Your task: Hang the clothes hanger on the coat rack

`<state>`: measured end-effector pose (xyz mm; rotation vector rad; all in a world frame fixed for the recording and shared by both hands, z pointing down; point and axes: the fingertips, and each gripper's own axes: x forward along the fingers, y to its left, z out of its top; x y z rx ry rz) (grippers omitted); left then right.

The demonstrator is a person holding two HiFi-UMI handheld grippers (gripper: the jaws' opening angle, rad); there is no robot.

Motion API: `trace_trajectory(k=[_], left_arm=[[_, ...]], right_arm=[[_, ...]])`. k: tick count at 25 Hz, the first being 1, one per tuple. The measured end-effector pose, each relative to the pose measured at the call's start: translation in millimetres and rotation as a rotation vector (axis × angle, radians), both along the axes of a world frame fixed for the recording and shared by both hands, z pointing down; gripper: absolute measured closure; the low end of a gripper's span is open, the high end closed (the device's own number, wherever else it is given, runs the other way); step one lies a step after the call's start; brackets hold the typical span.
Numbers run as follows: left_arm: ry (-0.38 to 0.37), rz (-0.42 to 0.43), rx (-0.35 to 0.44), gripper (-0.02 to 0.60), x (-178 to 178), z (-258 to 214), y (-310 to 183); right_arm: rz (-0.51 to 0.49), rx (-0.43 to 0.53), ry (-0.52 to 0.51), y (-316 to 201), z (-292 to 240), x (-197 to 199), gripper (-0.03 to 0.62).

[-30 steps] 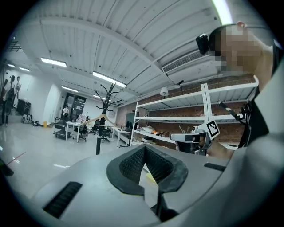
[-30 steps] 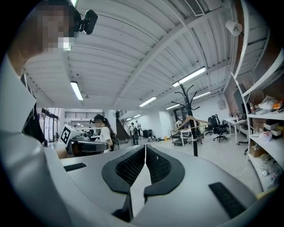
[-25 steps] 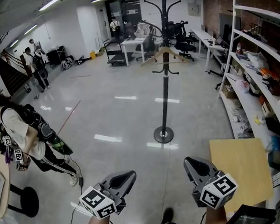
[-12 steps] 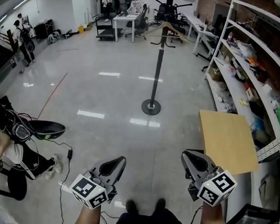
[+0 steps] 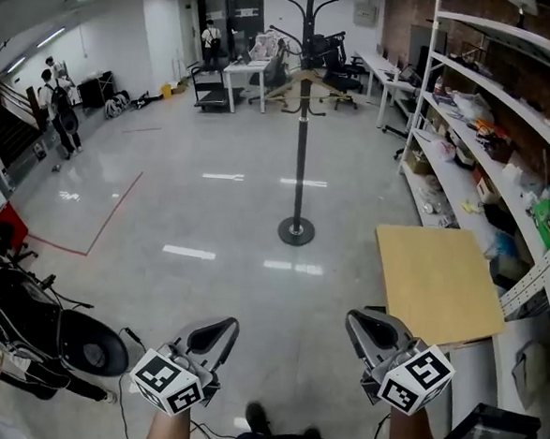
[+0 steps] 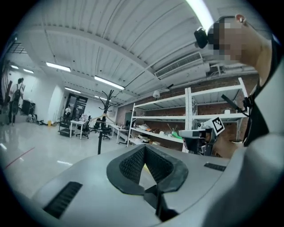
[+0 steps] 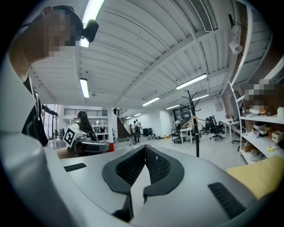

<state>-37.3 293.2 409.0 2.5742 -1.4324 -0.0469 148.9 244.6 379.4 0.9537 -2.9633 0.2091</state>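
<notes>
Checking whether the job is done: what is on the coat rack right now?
A wooden clothes hanger hangs on the coat rack, below its top hooks. Which peg carries it is too small to tell, as the hanger's own hook is lost against the pole.

The coat rack (image 5: 301, 150) stands mid-floor, desks (image 5: 243, 71) behind it, shelving (image 5: 493, 117) along the right, a board (image 5: 435, 281) beside the shelving.

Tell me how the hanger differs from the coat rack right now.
The hanger is pale wood; the coat rack is black. The hanger hangs high on the coat rack, clear of the floor; the coat rack stands upright on its round base. Both are mid-room.
</notes>
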Motion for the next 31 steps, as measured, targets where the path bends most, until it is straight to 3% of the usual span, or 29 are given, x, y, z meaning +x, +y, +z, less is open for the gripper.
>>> trace_trajectory(k=[5, 11, 31], left_arm=[[-0.033, 0.004, 0.02, 0.583, 36.2, -17.7, 19.9], [0.011, 0.054, 0.018, 0.583, 59.8, -22.3, 28.0], [0.025, 0.082, 0.07, 0.583, 36.5, -33.2, 63.3]], right_arm=[[0.033, -0.008, -0.05, 12.3, 1.2, 43.9, 0.586], [0.074, 0.026, -0.048, 17.1, -12.9, 49.5, 0.588], [0.091, 0.068, -0.056, 45.4, -32.7, 18.9, 0.588]])
